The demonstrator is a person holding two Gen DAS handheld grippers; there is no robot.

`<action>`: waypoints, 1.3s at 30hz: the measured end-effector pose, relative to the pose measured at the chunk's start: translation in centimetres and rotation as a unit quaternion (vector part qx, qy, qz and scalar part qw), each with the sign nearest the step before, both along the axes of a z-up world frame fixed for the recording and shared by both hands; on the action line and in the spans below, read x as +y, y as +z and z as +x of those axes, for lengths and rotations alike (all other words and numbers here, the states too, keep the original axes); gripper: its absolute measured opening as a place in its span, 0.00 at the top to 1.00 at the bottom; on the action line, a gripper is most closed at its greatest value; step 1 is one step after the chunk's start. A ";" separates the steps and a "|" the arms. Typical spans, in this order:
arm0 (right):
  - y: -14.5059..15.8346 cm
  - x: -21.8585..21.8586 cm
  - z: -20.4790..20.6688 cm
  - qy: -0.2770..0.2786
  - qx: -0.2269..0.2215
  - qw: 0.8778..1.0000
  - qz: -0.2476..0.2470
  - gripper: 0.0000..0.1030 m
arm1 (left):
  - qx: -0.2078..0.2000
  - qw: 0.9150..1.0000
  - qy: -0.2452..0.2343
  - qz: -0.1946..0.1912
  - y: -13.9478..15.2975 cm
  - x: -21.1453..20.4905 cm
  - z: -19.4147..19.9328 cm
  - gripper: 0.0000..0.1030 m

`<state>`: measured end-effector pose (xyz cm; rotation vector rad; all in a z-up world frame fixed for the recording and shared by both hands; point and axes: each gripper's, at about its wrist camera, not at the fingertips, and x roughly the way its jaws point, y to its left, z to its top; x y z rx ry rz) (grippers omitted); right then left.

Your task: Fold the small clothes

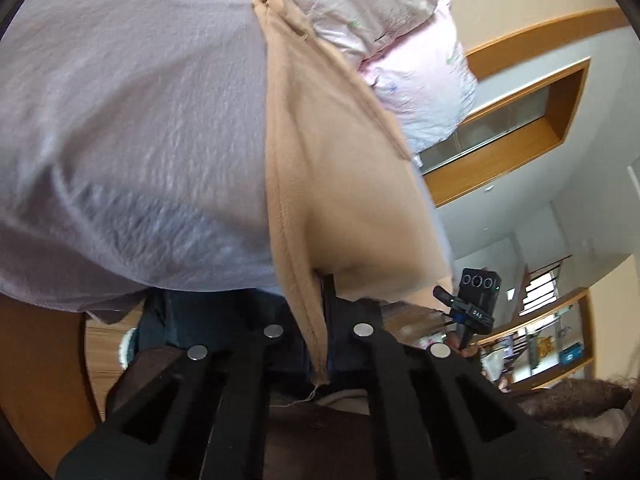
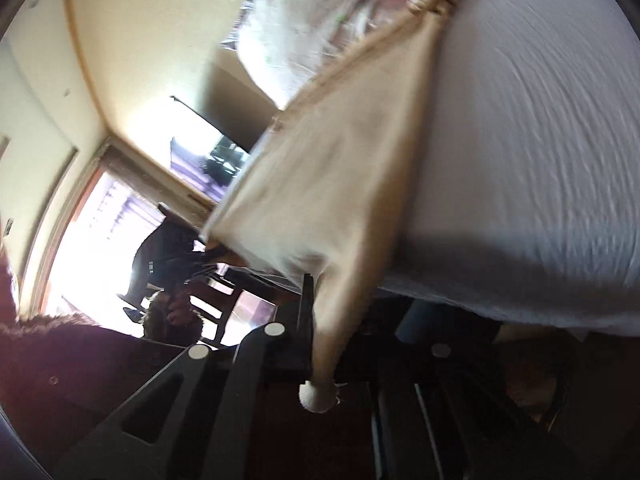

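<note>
Both claws pinching a beige garment, held up over the bed

The left claw [image 1: 325,300] is clamped narrow on one edge of the soft beige knit garment [image 1: 340,168], and the right claw [image 2: 316,312] is pinched on another edge of it [image 2: 344,168], so the cloth hangs stretched above the pale lilac bedsheet [image 1: 132,120]. Its far corner sits bunched near the crumpled pink floral duvet [image 1: 400,28]. The right view is pretty blurry, so the fabric's finer detail is hard to make out.

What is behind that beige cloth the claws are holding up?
Behind the beige cloth lie a pale lilac bedsheet and a floral quilt. Whatever the cloth covers stays hidden.
</note>
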<state>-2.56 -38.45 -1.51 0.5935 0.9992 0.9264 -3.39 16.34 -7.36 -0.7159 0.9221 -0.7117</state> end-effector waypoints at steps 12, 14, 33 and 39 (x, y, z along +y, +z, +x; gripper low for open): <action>14.9 1.7 11.7 -0.066 -0.177 0.982 -0.006 0.95 | -0.128 0.989 0.068 0.009 12.2 1.6 8.8 0.96; 15.7 2.4 16.2 -0.095 -0.179 0.979 -0.015 0.95 | -0.141 0.986 0.087 0.027 13.9 1.1 13.8 0.96; 2.3 3.3 37.8 -0.308 0.048 0.940 -0.138 0.12 | 0.036 0.982 0.181 -0.042 7.2 3.1 35.0 0.47; 5.3 3.9 31.6 -0.251 -0.010 0.964 -0.089 0.12 | -0.014 0.981 0.190 0.031 11.1 4.9 28.3 0.17</action>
